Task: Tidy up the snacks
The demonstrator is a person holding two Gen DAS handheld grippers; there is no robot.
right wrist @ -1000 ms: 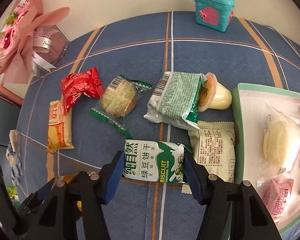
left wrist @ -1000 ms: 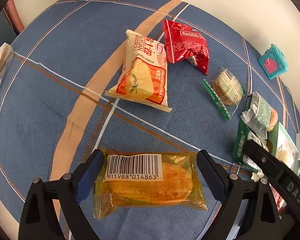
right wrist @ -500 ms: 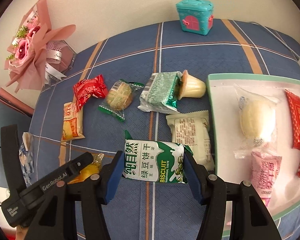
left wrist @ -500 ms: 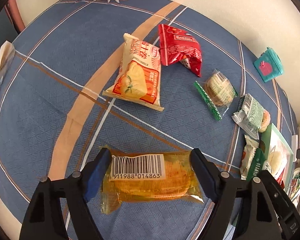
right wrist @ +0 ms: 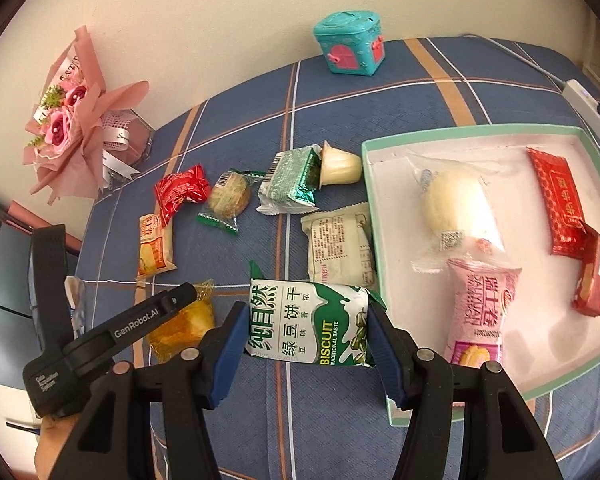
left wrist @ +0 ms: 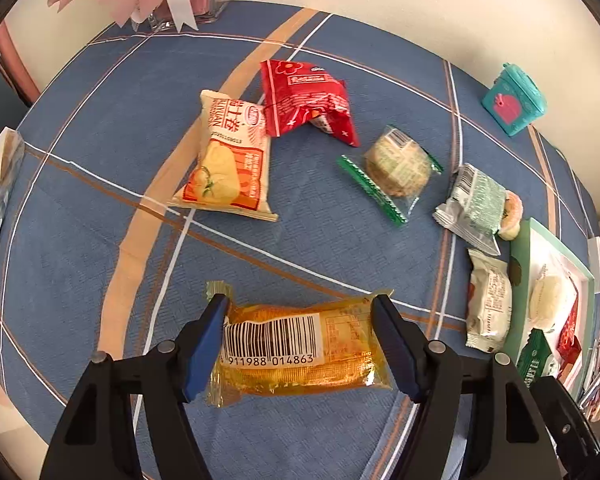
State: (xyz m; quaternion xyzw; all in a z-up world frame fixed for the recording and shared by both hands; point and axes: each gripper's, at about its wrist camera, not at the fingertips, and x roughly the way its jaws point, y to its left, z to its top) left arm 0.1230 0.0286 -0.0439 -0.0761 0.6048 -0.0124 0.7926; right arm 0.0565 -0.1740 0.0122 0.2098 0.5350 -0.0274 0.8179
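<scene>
My left gripper [left wrist: 300,344] is shut on an orange-yellow cake packet [left wrist: 300,350] with a barcode label, held above the blue checked tablecloth. My right gripper [right wrist: 306,340] is shut on a green and white biscuit packet [right wrist: 308,326], held above the cloth beside the left rim of the green-edged tray [right wrist: 452,133]. The tray holds a white bun [right wrist: 454,204], a pink packet [right wrist: 480,312] and red packets [right wrist: 560,204]. The left gripper and its orange packet [right wrist: 184,320] also show in the right wrist view.
Loose snacks lie on the cloth: a yellow chip bag [left wrist: 228,164], a red packet [left wrist: 304,100], a round biscuit in clear wrap [left wrist: 396,168], a grey-green packet [left wrist: 476,204], a white packet [left wrist: 488,304], a pudding cup [right wrist: 338,166]. A teal toy box [right wrist: 352,48] and pink bouquet [right wrist: 72,120] stand at the back.
Both grippers have risen with their packets still held. The views now take in more of the table, and the right gripper has moved toward the tray.
</scene>
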